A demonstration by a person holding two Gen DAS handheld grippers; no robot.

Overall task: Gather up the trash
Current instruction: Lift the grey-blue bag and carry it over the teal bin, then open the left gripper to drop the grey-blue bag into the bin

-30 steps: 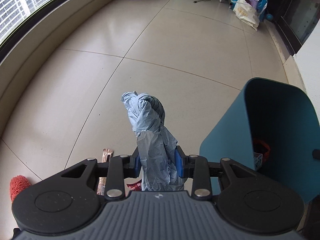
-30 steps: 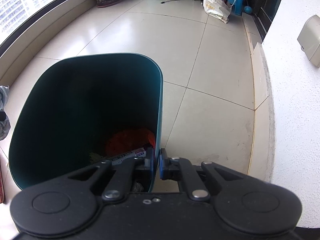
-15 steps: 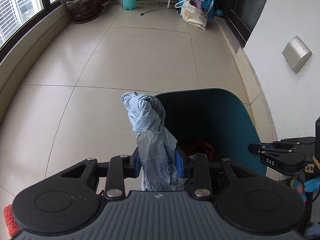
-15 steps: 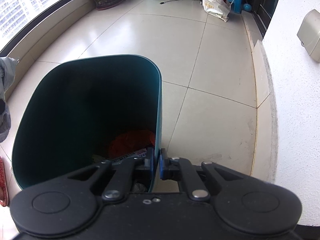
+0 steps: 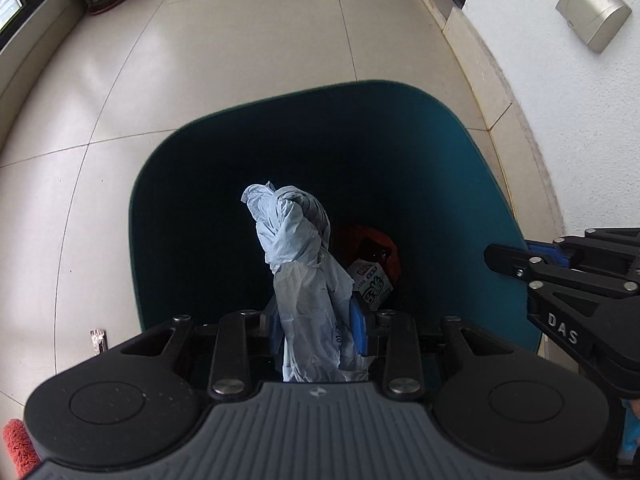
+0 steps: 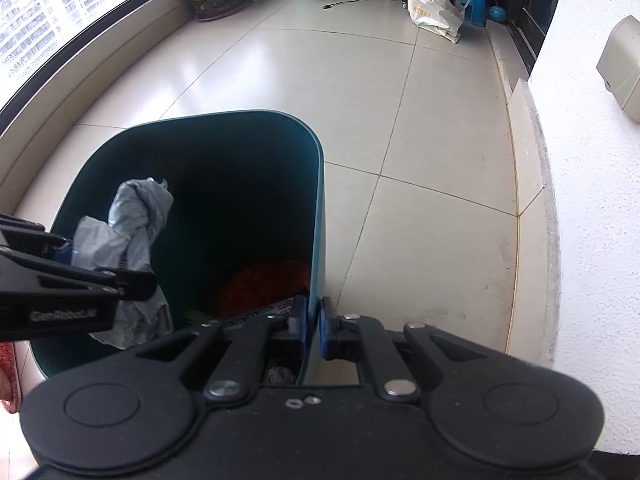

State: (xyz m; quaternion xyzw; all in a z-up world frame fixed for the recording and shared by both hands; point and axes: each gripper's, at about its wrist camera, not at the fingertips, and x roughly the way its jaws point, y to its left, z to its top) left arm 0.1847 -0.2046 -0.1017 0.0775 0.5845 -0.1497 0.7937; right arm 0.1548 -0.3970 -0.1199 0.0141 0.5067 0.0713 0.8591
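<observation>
A crumpled, twisted pale-blue plastic bag [image 5: 304, 280] was held between the blue pads of the left gripper [image 5: 318, 330], the jaws closed to a middling width on its lower part. The bag's long axis ran forward along the fingers, its knotted upper end projecting well beyond the pads and its loose tail hanging behind them. In the left wrist view the whole bag was seen against the dark interior of the tall teal plastic waste bin [image 5: 472, 184], so it was judged to lie above the bin's mouth rather than beside it; the right wrist view showed the same bag [image 6: 132, 232] inside the outline of the rim, nearer the bin's left wall.

The bin's right wall [image 6: 316, 216] was pinched by the right gripper [image 6: 314, 330], whose jaws were nearly shut on the thin plastic edge, one pad inside and one outside. The bin appeared to be tipped toward the camera by this grip.

At the bottom, a red crumpled wrapper [image 5: 372, 240] and a small white printed carton [image 5: 372, 284] were visible.

The coming release was judged to depend on the bag lying straight over the opening; from this position it should drop clear of the rim. A small foil scrap [image 5: 98, 340] remained on the beige tiled floor [image 5: 260, 60] to the bin's left.
</observation>
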